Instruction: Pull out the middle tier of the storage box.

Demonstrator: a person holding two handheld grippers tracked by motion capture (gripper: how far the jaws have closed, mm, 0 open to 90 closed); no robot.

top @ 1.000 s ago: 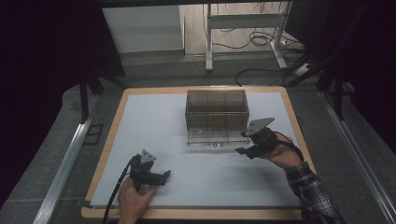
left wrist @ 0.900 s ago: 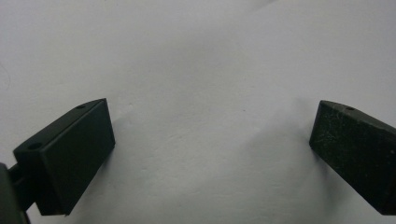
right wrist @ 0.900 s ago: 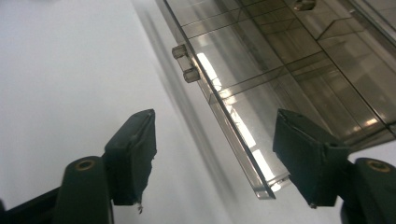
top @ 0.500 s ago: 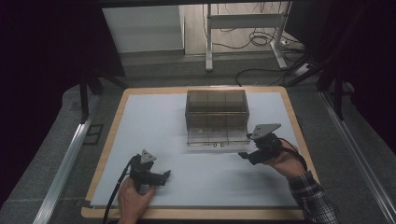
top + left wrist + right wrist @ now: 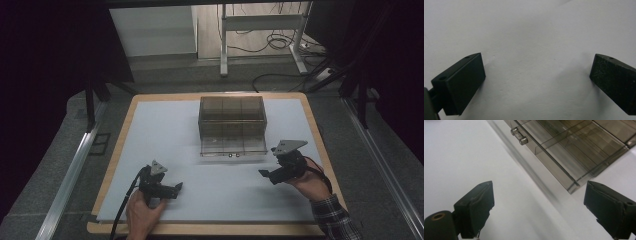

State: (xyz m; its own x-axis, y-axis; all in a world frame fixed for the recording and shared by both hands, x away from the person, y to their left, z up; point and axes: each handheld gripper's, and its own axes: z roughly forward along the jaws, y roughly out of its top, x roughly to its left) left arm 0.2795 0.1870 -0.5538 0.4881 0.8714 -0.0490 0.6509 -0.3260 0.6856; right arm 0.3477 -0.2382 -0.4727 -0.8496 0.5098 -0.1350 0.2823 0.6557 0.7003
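Box [image 5: 231,124]: centre frame, drawer pulled out.
Left tool [image 5: 172,189]: wide open, nothing held.
Right tool [image 5: 265,174]: wide open, nothing held.
Progress: cannot be judged.

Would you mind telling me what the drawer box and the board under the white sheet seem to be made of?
Drawer box: probably smoke-tinted clear plastic, glossy; its inner dividers show through. Board: looks like pale wood, matte, seen at the tan border around the white sheet.
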